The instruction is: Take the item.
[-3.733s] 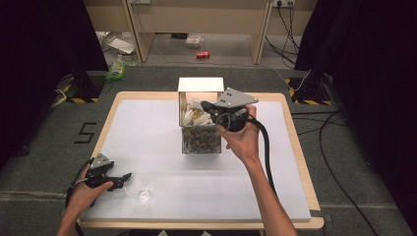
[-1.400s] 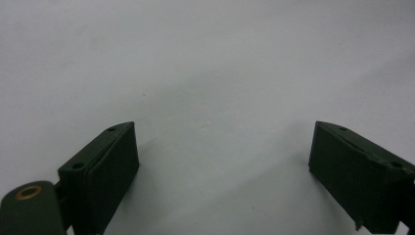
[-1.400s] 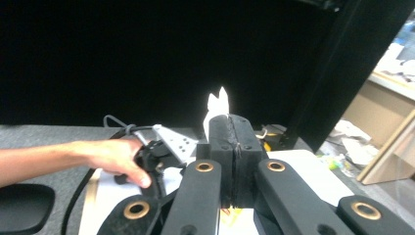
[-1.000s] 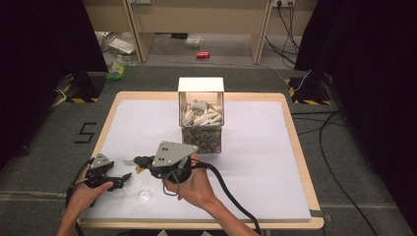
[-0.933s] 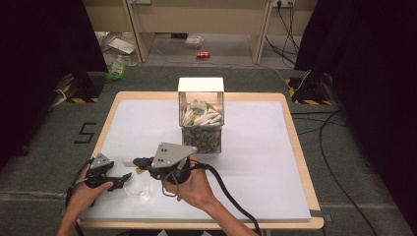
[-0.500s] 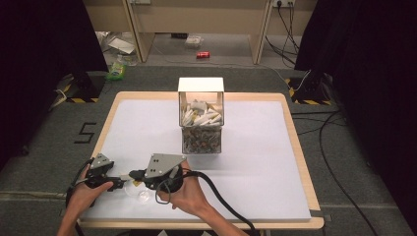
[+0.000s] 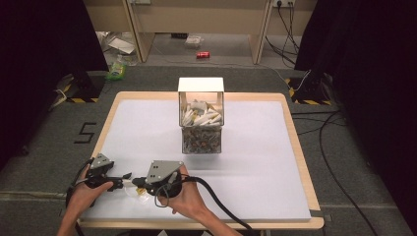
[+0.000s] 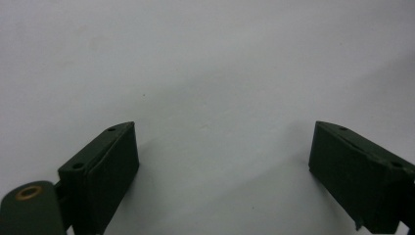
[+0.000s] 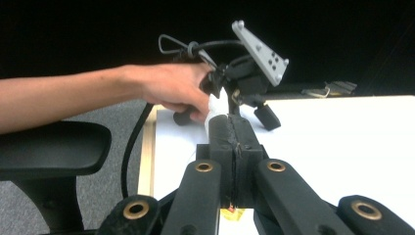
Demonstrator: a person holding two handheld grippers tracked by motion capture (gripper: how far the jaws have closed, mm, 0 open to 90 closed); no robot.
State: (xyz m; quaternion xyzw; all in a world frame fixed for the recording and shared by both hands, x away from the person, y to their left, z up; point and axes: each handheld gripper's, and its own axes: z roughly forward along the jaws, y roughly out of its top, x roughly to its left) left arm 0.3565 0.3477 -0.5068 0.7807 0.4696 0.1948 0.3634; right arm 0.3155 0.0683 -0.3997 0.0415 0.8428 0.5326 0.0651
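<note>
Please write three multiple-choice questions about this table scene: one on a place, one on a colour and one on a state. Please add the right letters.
1. Where does the clear square box with white pieces inside stand on the white-topped wooden table?
A. at the near left corner
B. in the middle, toward the far edge
C. at the right rim

2. What colour is the small can lying on the grey floor beyond the table?
A. blue
B. yellow
C. red

3. How do the jaws of the left gripper stand?
A. wide apart, nothing between them
B. shut together
C. shut on a white piece

Answers:
1 B, as the high view shows it centred toward the far edge.
2 C, as it shows red there.
3 A, as the left gripper view shows only white table between the jaws.
</note>
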